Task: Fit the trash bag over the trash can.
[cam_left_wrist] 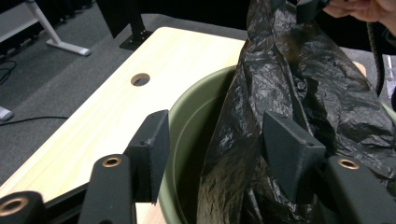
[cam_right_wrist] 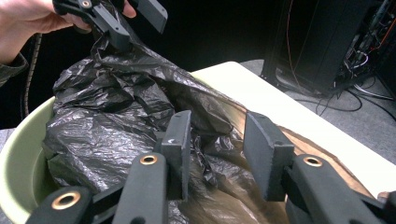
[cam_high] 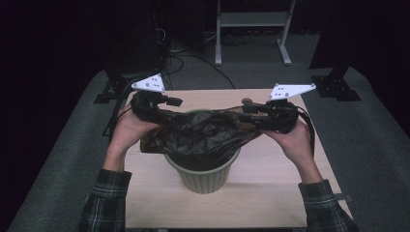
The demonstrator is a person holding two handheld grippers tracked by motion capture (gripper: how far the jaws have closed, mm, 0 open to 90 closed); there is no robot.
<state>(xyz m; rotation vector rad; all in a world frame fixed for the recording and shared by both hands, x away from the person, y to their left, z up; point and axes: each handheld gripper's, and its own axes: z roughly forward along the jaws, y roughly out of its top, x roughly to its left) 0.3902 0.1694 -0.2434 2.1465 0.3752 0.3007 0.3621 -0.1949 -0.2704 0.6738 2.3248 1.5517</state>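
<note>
Dark room, pale wooden table; black bag over green bin, left gripper at ten o'clock, jaws apart astride bag edge; right gripper at two o'clock, grip unclear.

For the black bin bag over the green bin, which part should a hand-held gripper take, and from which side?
Probably the loose top hem of the black bag at either end, approached from outside the green bin and level with its rim. There the film stands free in thin folds that jaws can pinch, whereas its middle sags into the bin.
</note>
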